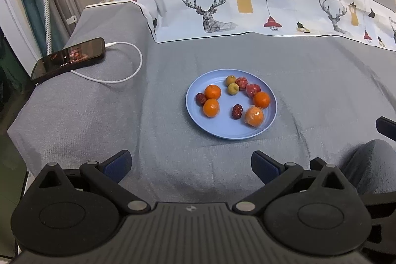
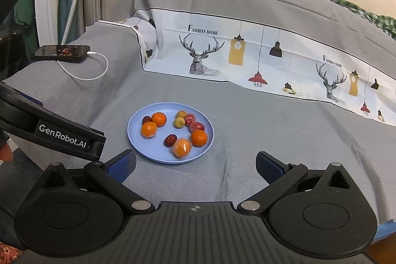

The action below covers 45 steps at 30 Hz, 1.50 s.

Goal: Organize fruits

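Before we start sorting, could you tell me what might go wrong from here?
The fruits crowd the blue plate: gripping one orange may nudge the red date touching it. The wrapped orange near the plate's front rim could slip in its film or roll off. Both grippers, left and right, are open and close together, so they might collide.
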Motion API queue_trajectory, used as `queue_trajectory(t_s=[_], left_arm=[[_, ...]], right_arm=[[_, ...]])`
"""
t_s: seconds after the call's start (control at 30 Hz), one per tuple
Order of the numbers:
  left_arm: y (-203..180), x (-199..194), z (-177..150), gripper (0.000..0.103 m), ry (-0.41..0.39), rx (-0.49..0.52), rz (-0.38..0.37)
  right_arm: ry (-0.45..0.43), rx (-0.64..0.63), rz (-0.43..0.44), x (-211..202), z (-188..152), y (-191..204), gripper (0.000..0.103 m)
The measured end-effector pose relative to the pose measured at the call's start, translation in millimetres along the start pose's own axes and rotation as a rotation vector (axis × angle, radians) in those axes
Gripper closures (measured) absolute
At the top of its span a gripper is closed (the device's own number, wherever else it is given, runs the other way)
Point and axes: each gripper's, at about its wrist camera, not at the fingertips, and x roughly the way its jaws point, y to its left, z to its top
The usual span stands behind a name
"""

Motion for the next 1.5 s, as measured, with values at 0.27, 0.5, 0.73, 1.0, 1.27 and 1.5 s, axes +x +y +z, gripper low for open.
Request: queue_trajectory(t_s=[0.27, 0.5, 0.73, 1.0, 1.27, 1.5], left_arm=[[-1.5, -2.2, -2.1, 0.000, -0.058, -0.012, 0.042], [4.3, 4.8, -2.2, 0.000, 0.002, -0.015, 0.010], [2.9, 7.9, -2.5, 0.000, 0.013, 0.002, 0.017], [2.0, 10.1, -2.2, 0.000, 0.033, 0.011, 0.001], [2.6, 9.3, -2.4, 0.000, 0.030, 0.013, 0.007], [3.7, 8.9, -2.8, 0.000, 0.030, 0.015, 0.010]], right_arm=[[0.004, -0.007, -0.006, 2.0, 0.5, 1.5, 0.001], [0.010, -0.005, -0.009, 3.5, 0.4, 4.3, 0.001], [0.020, -0.005, -0.005, 6.2, -0.2, 3.0, 0.001], [0.022, -0.005, -0.002, 7.5, -1.0, 2.7, 0.001], [0.019, -0.005, -0.004, 7.5, -1.0, 2.0, 0.001], [0.011, -0.011, -0.005, 5.7, -1.0, 4.4, 0.001]])
